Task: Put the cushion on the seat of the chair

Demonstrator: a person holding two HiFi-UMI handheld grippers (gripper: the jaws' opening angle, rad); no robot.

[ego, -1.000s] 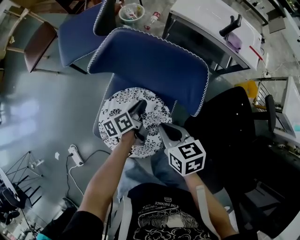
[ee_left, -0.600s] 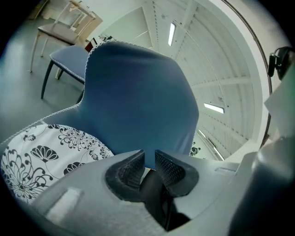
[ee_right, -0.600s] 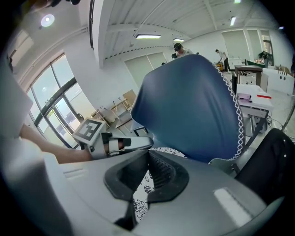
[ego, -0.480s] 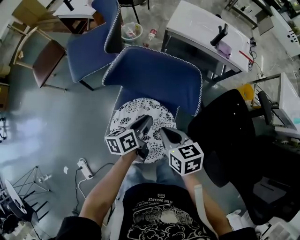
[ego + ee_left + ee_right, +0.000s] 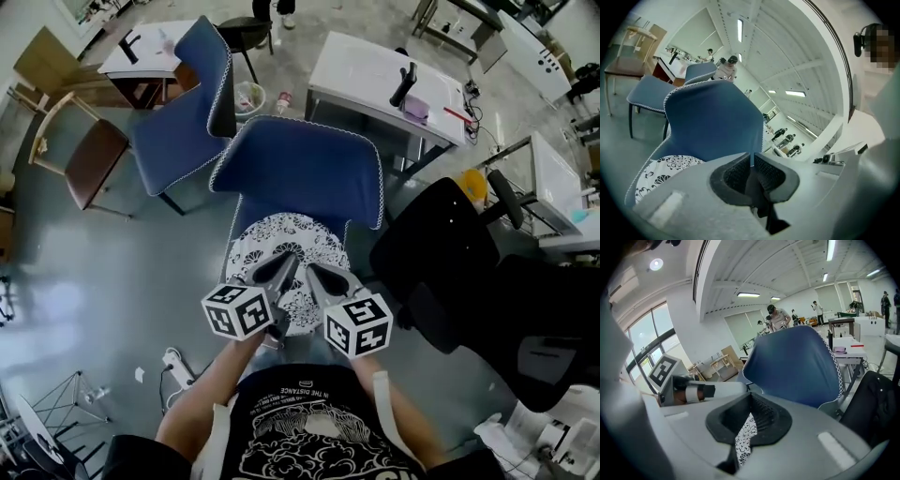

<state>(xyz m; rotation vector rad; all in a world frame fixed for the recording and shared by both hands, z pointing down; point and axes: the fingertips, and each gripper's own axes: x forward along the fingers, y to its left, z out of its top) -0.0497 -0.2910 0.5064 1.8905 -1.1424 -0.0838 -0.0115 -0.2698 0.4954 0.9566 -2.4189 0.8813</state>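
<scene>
Cushion (image 5: 281, 239) lying on blue chair (image 5: 300, 173) seat, left claw (image 5: 287, 264) closed on nothing, right claw (image 5: 315, 271) likewise closed

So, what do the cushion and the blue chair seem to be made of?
The cushion: likely woven cloth, matte, white with a black flower print. The chair: seems blue fabric upholstery, matte, no shine, with white stitching along its edges.

Bright, even indoor light. Long white ceiling strip lights (image 5: 739, 29) glow in both gripper views, and tall glass windows (image 5: 647, 333) whiten the left of the right gripper view. The glossy grey floor (image 5: 56, 281) carries pale glare. The gripper views bulge strongly and their corners go black. The blue fabric chair with white piping (image 5: 712, 117) looks sharp.
</scene>
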